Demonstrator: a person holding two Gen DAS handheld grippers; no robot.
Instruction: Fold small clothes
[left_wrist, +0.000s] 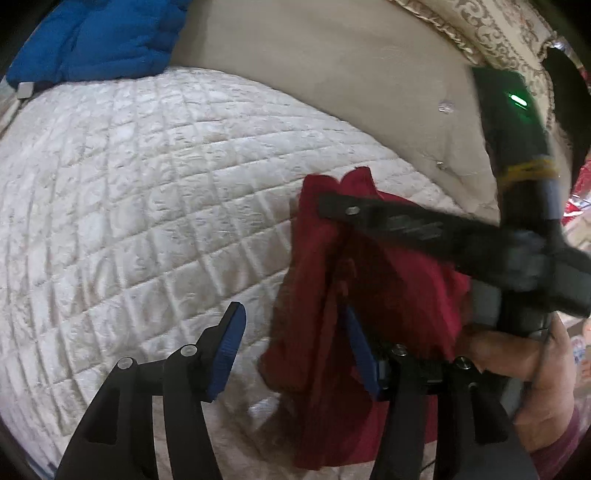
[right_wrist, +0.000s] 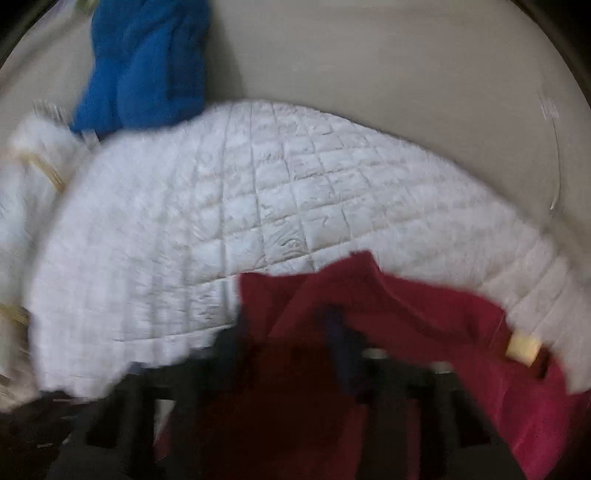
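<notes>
Left gripper (left_wrist: 291, 350) of mine stands open, the crumpled red garment (left_wrist: 369, 280) draped over one blue ribbed pad (left_wrist: 231, 349), above the white quilted bed (left_wrist: 129, 192). Right view, blurred: my right gripper (right_wrist: 288, 332) sits in that red cloth; whether it grips, I cannot tell.

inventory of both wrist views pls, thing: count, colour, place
red garment: one, dark red, hanging over the quilt's right part, draped on the left gripper's right finger
quilt: one, white, spread across the middle
blue cloth: one, blue, bunched at the quilt's far left
beige sheet: one, beige, beyond the quilt
patterned pillow: one, cream, far right corner
left gripper: one, black with blue pads, open
right gripper: one, black, reaching in at the garment's top; blurred
hand: one, holding the right gripper's handle
</notes>
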